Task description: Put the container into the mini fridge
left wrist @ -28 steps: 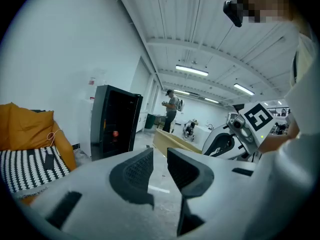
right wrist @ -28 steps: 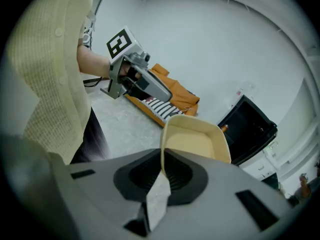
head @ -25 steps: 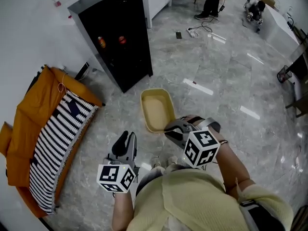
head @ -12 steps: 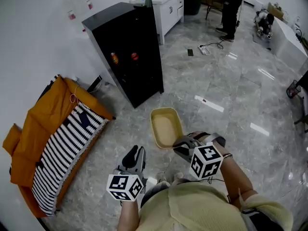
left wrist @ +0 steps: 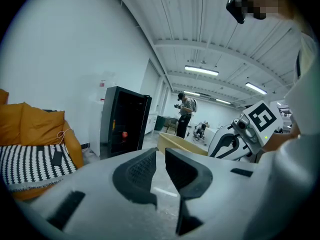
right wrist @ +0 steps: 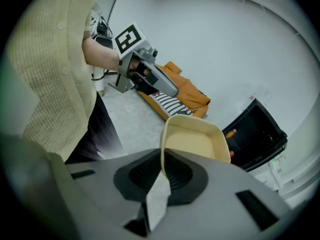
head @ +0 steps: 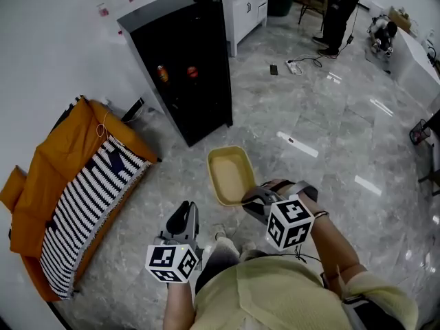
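**Head view, looking steeply down on a grey marbled floor (head: pixel 309 115).** The pale yellow shallow rectangular plastic container (head: pixel 230 174) is held above the floor in front of the person, open side up. It lies between the person's body and the black mini fridge (head: pixel 182 60), from which it is well apart. The right claw (head: pixel 256 199) is clenched on the near short wall of the container. In the right gripper view the thin rim is seen pinched between the two dark pads (right wrist: pixel 142 174), with the container extending away from the jaws towards the fridge. The marker cube (head: pixel 289 223) of that gripper is turned up towards the camera. The left claw (head: pixel 180 218) is held to the lower left of the container and apart from it. In the left gripper view its jaws are drawn almost together, only a narrow slit being left, and nothing is gripped between them. The fridge is stood against the white wall (head: pixel 55 40), and an orange item (head: pixel 163 73) and a red item (head: pixel 192 71) are visible at its dark front. To the left of the person an orange cushioned seat (head: pixel 48 170), draped with a black-and-white striped cloth (head: pixel 86 212), is set along the wall. Beyond the fridge a white cabinet (head: pixel 244 5) is seen. Farther back a standing person (head: pixel 340 9) in dark trousers is visible, with cables (head: pixel 299 64) lying on the floor nearby
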`<state>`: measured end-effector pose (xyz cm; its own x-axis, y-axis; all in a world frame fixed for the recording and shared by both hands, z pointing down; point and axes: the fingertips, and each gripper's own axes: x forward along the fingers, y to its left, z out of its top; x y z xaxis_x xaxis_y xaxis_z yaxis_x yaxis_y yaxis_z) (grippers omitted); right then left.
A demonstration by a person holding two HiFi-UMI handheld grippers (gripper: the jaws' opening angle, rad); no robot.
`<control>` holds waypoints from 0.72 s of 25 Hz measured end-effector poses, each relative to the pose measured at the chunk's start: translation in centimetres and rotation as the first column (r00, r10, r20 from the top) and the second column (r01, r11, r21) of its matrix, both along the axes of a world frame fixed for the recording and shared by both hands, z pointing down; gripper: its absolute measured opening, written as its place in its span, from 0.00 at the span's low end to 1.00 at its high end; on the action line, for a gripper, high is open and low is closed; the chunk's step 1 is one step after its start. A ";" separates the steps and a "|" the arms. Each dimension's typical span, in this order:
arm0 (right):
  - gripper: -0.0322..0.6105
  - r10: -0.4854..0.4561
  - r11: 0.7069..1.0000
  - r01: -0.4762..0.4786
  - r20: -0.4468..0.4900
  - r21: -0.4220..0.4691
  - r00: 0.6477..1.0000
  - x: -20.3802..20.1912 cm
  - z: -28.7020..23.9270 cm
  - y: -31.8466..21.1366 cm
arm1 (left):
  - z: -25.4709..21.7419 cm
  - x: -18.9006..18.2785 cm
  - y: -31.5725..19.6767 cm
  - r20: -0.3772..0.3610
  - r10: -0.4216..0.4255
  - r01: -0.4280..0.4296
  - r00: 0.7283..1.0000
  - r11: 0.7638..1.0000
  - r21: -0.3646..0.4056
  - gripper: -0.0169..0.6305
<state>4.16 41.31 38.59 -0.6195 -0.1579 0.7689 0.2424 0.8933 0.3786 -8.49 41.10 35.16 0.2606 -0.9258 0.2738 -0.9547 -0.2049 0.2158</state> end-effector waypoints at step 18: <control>0.11 0.056 0.998 -0.056 -0.034 0.011 0.998 -4.7 -0.9 -9.8 | 0.9 -4.4 -10.3 -0.009 0.065 -0.065 0.998 0.998 -0.013 0.09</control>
<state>-0.52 31.47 37.71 -0.5831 -0.1993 0.7875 0.2048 0.9021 0.3799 -12.90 30.85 36.09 0.3226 -0.9031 0.2834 -0.9376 -0.2638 0.2265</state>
